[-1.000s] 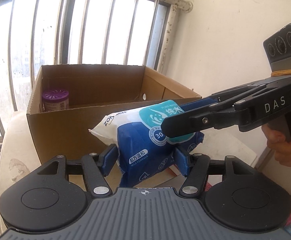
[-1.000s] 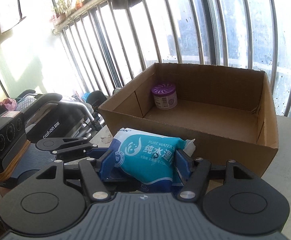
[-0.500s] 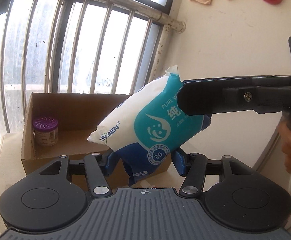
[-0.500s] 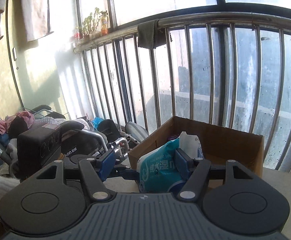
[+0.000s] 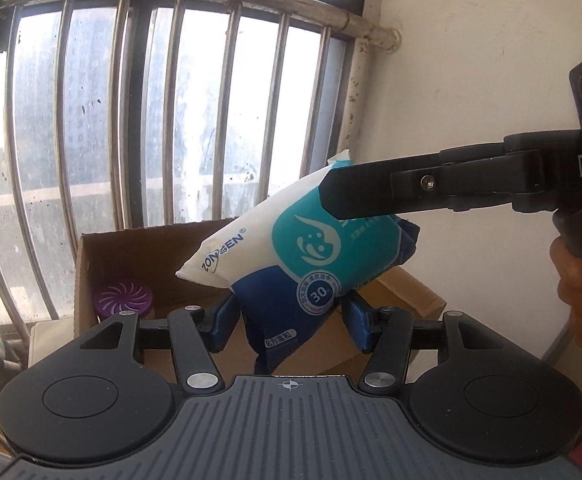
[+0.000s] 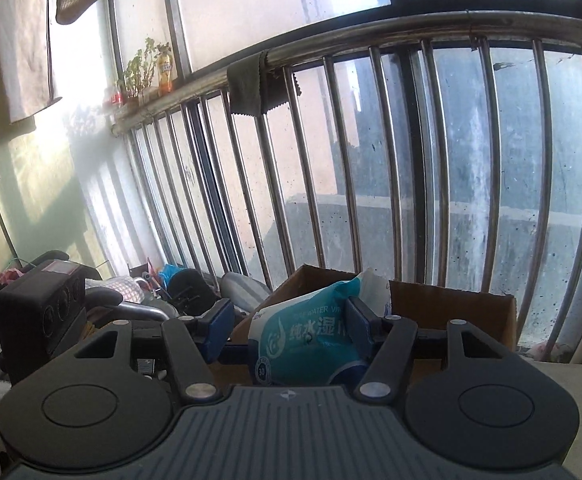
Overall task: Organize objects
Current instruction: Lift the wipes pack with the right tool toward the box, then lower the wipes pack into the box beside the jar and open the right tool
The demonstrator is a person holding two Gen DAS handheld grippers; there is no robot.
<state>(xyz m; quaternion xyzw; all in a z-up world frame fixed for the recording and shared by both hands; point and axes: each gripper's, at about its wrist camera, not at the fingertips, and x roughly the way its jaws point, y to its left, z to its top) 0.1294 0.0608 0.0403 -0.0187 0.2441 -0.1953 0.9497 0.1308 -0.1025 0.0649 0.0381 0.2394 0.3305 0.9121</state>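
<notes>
I have the soft teal-and-white wet-wipes pack (image 5: 291,256) clamped in both my left gripper (image 5: 287,326) and right gripper (image 6: 291,330), jaws just tightened, above the open brown cardboard box (image 5: 139,256) whose left corner holds a purple-lidded jar (image 5: 125,294).

A pale table top (image 6: 571,380) stands against the barred window and carries an open cardboard box (image 5: 131,252), which rests directly on it. Inside the box, in its far left corner, stands a purple-lidded round container (image 5: 123,298).
</notes>
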